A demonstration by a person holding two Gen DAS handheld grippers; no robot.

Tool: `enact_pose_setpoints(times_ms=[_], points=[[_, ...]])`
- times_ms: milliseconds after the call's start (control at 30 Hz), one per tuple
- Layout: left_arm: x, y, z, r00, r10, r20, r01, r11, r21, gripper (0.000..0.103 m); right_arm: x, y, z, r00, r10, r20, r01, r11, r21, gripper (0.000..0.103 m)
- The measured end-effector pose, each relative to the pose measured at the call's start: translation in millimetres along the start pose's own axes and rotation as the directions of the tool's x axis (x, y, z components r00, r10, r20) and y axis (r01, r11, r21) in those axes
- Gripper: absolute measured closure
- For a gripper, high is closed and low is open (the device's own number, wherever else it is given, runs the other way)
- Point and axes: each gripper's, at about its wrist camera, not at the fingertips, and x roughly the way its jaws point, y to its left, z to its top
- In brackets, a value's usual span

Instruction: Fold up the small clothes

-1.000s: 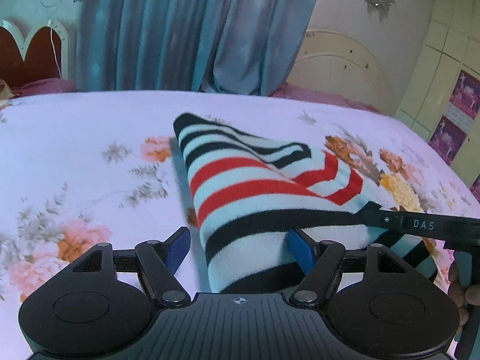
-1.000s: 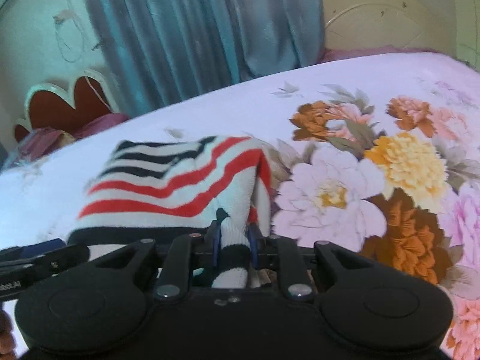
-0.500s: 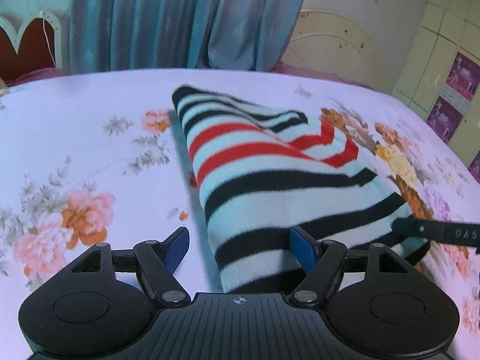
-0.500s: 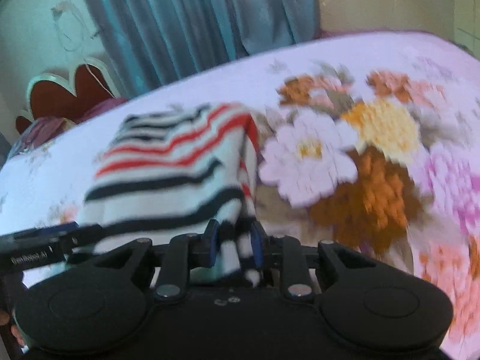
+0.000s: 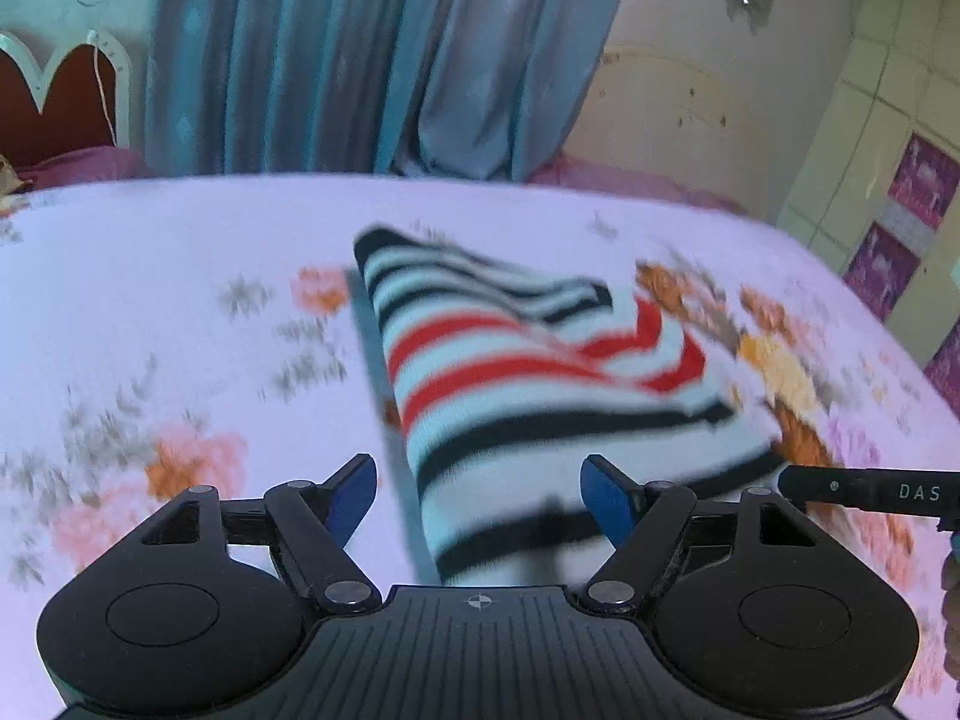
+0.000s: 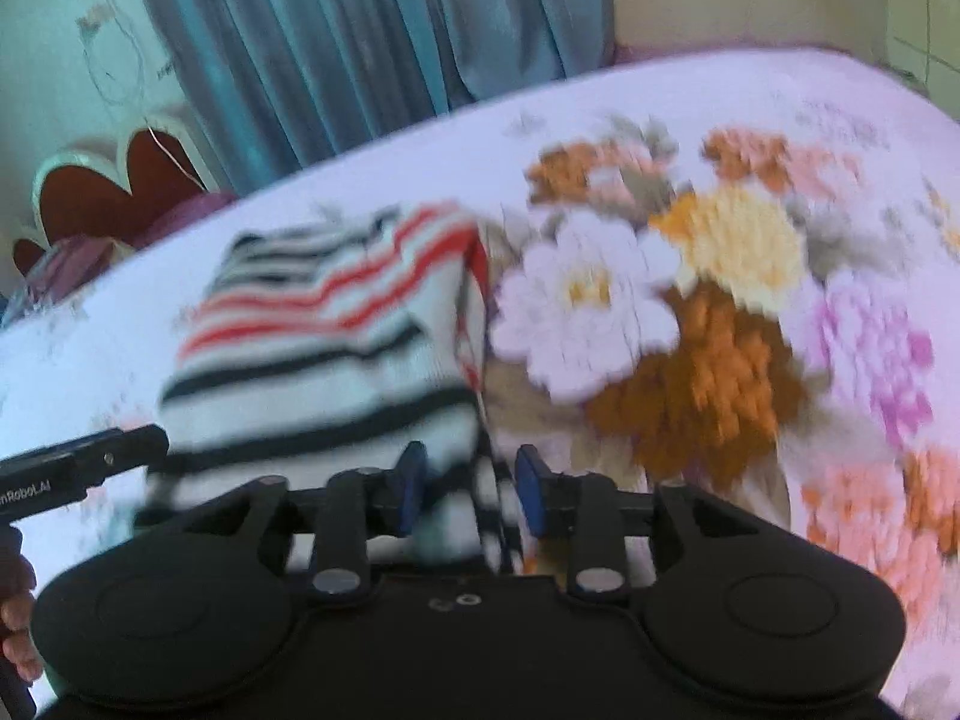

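Observation:
A small knit garment (image 5: pixel 540 396) with black, red and white stripes lies folded on the floral bedsheet (image 5: pixel 150 312). My left gripper (image 5: pixel 480 495) hovers over its near left edge, open, blue pads wide apart and clear of the cloth. My right gripper (image 6: pixel 471 489) is at the garment's (image 6: pixel 324 354) near right corner. Its jaws are opening, with a striped fold of cloth loose between the pads. One finger of the right gripper (image 5: pixel 864 489) shows at the left wrist view's right edge. The left gripper's finger (image 6: pixel 84 462) shows at the right wrist view's left edge.
Large printed flowers (image 6: pixel 690 312) cover the bedsheet to the right of the garment. Blue curtains (image 5: pixel 360 54) hang behind the bed, beside a cream headboard (image 5: pixel 660 114). A red scalloped chair back (image 5: pixel 54 96) stands at the far left.
The right jaws have spread and let go of the striped corner they pinched. The garment's raised right side has dropped flat. The left gripper stays open and has lifted slightly.

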Motion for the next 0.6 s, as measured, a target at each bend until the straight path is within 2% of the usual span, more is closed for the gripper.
enact_pose_setpoints(times_ms=[133, 400, 433, 467, 500, 533, 600], points=[[15.0, 9.3, 21.0, 0.999, 0.035, 0.009, -0.034, 0.999, -0.03, 0.029, 18.3, 4.6, 28.1, 0.999, 0.025, 0.027, -0.025, 1.0, 0.019, 0.063], [66.3, 15.5, 41.1, 0.997, 0.076, -0.019, -0.077, 0.992, -0.101, 0.029, 91.4, 2.2, 74.6, 0.999, 0.05, -0.013, -0.048, 0.989, 0.143, 0.063], [71.5, 15.4, 41.6, 0.997, 0.08, -0.018, -0.081, 0.992, -0.099, 0.029, 99.3, 0.3, 78.3, 0.998, 0.053, -0.02, -0.049, 0.985, 0.162, 0.068], [76.1, 14.4, 42.1, 0.996, 0.086, -0.017, -0.087, 0.991, -0.097, 0.029, 106.5, -1.5, 81.9, 0.997, 0.068, -0.026, -0.062, 0.982, 0.18, 0.078], [79.7, 13.4, 42.6, 0.996, 0.093, -0.019, -0.094, 0.991, -0.095, 0.029, 108.3, -1.0, 82.7, 0.997, 0.069, -0.018, -0.065, 0.981, 0.181, 0.082], [84.1, 12.7, 43.2, 0.995, 0.097, -0.023, -0.098, 0.991, -0.093, 0.029, 107.8, 1.1, 83.1, 0.998, 0.059, -0.001, -0.058, 0.984, 0.166, 0.092], [88.9, 11.8, 43.5, 0.995, 0.1, -0.023, -0.102, 0.991, -0.088, 0.029, 102.1, 8.5, 81.0, 0.999, 0.029, 0.045, -0.034, 0.995, 0.093, 0.093]])
